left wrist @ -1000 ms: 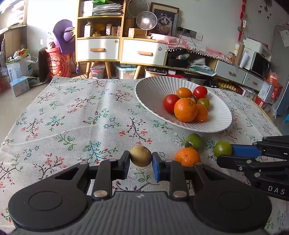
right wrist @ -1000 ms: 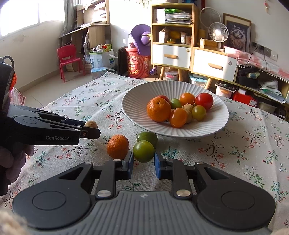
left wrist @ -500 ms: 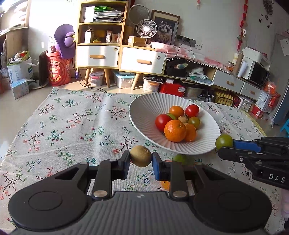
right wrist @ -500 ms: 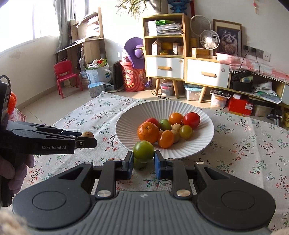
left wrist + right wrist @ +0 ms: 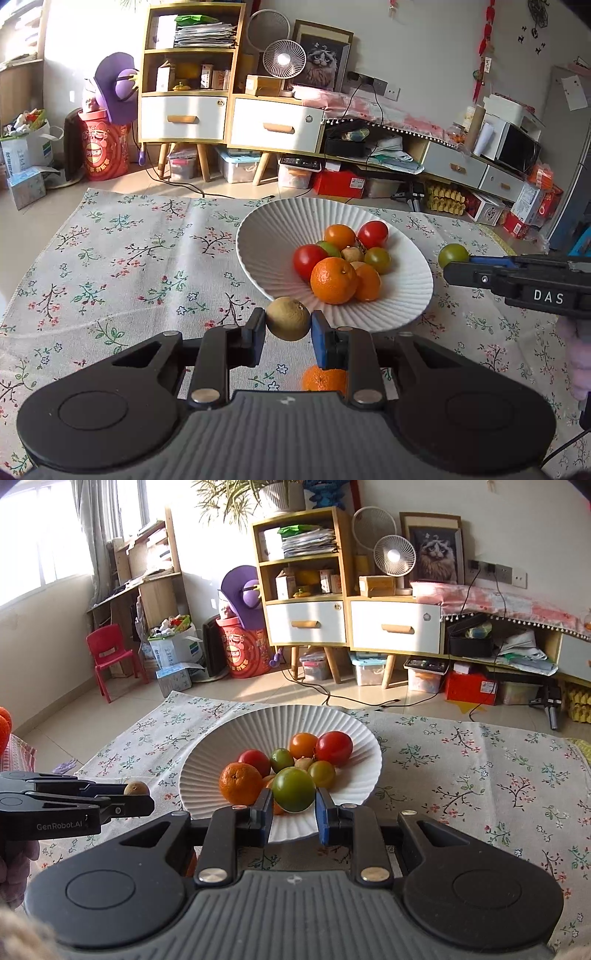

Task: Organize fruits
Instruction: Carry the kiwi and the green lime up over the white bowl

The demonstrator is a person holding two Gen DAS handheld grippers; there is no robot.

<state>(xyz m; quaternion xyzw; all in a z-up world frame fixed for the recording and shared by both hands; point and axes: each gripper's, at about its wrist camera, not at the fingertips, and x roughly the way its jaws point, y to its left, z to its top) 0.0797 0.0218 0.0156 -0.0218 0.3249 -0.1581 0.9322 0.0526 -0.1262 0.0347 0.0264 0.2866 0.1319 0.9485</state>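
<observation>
A white ribbed plate (image 5: 266, 236) (image 5: 207, 764) on the floral tablecloth holds several tomatoes and oranges (image 5: 334, 280). My left gripper (image 5: 288, 330) is shut on a brown kiwi (image 5: 288, 319), held above the table near the plate's front left rim. My right gripper (image 5: 293, 805) is shut on a green tomato (image 5: 293, 789), held above the plate's near edge. The green tomato also shows in the left wrist view (image 5: 453, 254), and the kiwi in the right wrist view (image 5: 136, 788). An orange (image 5: 323, 378) lies on the cloth below my left gripper.
The floral tablecloth (image 5: 129, 266) covers the table. Beyond the far table edge stand a yellow cabinet with white drawers (image 5: 229, 118), a red barrel (image 5: 105, 149), storage boxes and a red chair (image 5: 109, 653).
Both grippers have risen from the table with their fruits. The right gripper has moved over the plate's near edge. The left has come closer to the plate.
</observation>
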